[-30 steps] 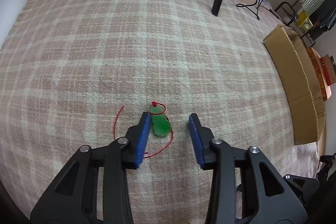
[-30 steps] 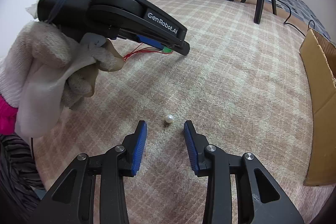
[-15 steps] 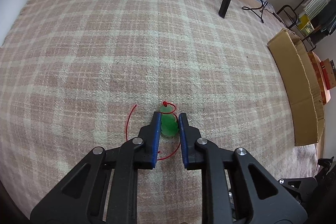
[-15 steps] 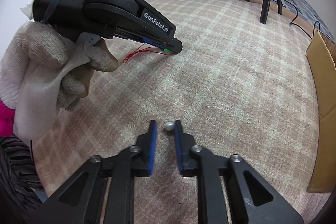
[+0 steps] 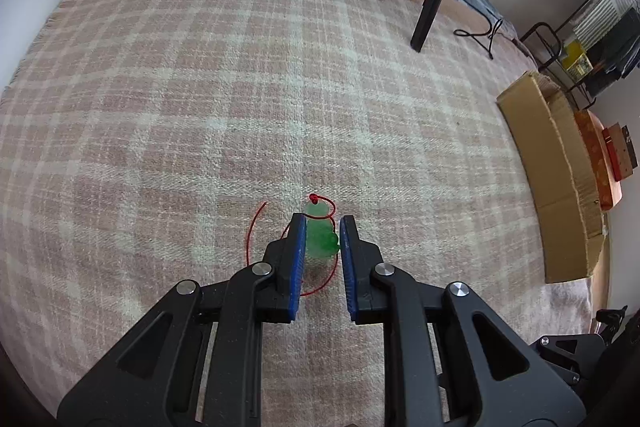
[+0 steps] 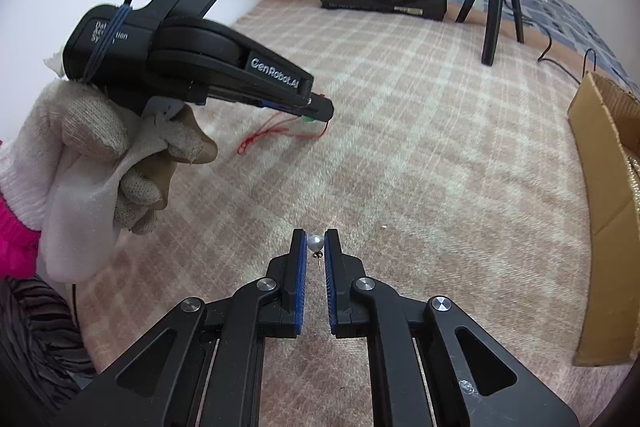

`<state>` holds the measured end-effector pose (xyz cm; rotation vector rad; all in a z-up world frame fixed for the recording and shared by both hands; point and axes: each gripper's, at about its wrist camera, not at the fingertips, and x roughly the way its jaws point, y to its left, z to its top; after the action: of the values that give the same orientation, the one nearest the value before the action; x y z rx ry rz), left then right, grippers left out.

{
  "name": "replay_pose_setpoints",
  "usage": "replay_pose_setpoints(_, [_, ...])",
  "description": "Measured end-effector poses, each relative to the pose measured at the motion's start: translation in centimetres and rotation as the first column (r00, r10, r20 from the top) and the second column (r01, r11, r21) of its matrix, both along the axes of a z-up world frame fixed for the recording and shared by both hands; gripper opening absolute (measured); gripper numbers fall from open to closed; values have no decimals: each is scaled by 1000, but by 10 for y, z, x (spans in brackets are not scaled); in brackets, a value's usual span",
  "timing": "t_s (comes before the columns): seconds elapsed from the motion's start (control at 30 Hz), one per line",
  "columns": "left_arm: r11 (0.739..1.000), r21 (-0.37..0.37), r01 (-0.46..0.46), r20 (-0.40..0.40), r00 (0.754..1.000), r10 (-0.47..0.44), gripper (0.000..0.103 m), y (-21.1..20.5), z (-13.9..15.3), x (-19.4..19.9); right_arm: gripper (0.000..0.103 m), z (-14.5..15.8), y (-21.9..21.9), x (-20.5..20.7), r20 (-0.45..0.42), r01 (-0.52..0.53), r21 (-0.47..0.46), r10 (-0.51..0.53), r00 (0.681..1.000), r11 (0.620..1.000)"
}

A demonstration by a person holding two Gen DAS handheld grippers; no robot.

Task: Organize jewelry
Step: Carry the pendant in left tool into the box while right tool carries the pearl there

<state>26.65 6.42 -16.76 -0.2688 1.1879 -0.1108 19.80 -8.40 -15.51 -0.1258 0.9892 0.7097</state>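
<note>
Both tongs have just closed: the left gripper (image 5: 322, 239) now clamps the green pendant (image 5: 321, 237), and the right gripper (image 6: 315, 243) pinches the pearl earring (image 6: 315, 243) at its tips. Both pieces look ready to lift off the plaid blanket (image 5: 200, 87). The pendant is translucent, its red cord (image 5: 253, 233) looping loose beside it; the pearl is small, glossy and round.
</note>
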Motion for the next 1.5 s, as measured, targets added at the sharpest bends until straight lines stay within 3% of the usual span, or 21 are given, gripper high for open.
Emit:
replay_pose_setpoints(0.3, [999, -38, -5, 83, 996, 8, 16, 0, 35, -10, 7, 19, -12, -9, 49, 18, 13, -18, 999, 1000])
replay_pose_setpoints(0.83, [992, -112, 57, 268, 963, -25, 16, -28, 113, -17, 7, 64, -64, -13, 146, 111, 75, -121, 982, 991])
replay_pose_setpoints(0.97, [985, -148, 84, 288, 957, -38, 16, -42, 122, -15, 7, 72, -79, -13, 157, 138, 88, -151, 976, 987])
replay_pose_setpoints(1.5, [961, -178, 210, 347, 928, -139, 16, -126, 144, -3, 7, 89, -154, -8, 186, 282, 113, -299, 936, 953])
